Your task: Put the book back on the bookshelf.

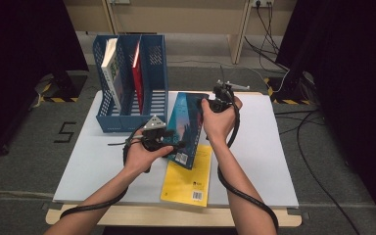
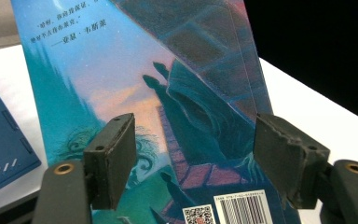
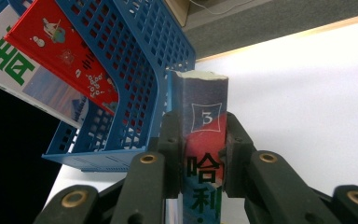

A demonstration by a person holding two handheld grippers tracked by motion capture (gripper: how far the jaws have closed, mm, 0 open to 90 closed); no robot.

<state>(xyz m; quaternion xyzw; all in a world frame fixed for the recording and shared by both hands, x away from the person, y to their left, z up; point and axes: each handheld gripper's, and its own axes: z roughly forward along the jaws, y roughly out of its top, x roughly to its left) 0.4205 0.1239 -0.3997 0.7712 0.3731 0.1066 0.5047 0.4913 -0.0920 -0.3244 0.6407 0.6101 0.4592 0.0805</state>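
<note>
In the high view, the teal book (image 1: 188,128) stood tilted at the centre of the frame, its lower corner over the yellow book (image 1: 188,177) that lay flat on the white table (image 1: 269,161) toward the bottom edge. The right gripper (image 1: 220,100) sat at the book's upper right edge, just above centre, and the left gripper (image 1: 162,138) was at its lower left edge, close beside the cover.

The right gripper view showed what the high view could not: its two black jaws were closed on the teal book's (image 3: 204,140) spine from either side, pads pressed against the red band bearing a boxed numeral 3, in the lower middle of the frame. It also brought the blue file rack (image 3: 121,79) close, at upper left, with a red book (image 3: 65,56) and a white book (image 3: 9,70) standing in it.

The left gripper view showed its jaws spread wide, at lower left and lower right of the frame, gripping nothing. The teal book's (image 2: 168,102) back cover rose beyond and between them, with a barcode and a QR code at the bottom centre. Whether the pads touched the cover could not be told.

In the high view, the blue file rack (image 1: 154,63) stood at upper left of the table, just beside the teal book's top.
</note>
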